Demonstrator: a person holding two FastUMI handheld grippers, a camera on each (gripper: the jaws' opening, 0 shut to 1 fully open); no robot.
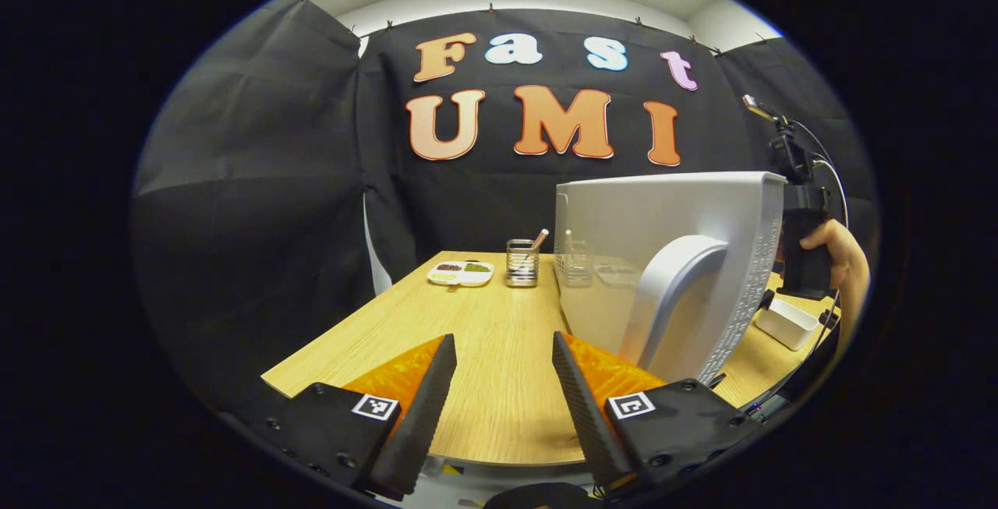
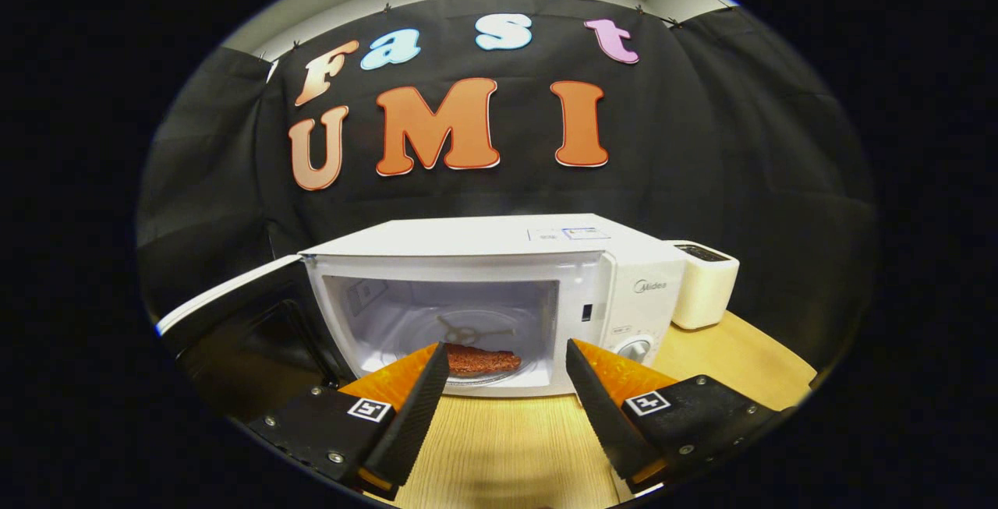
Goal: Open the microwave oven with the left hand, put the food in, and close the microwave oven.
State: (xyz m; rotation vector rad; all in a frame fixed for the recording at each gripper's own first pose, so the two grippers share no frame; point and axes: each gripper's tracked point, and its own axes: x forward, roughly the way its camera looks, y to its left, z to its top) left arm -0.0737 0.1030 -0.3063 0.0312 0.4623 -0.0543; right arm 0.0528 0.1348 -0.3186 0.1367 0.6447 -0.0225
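Food (image 2: 482, 359) sits inside the microwave (image 2: 499, 298); both grippers' fingers apart, empty. Left gripper (image 1: 499, 384) next swings the door (image 1: 670, 275) closed, I reckon.

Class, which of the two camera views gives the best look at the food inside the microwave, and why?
The right gripper view: it faces the open microwave head-on, so the food shows lying on the turntable between the open right gripper. The left gripper view sees the door's outer side, which blocks the cavity.
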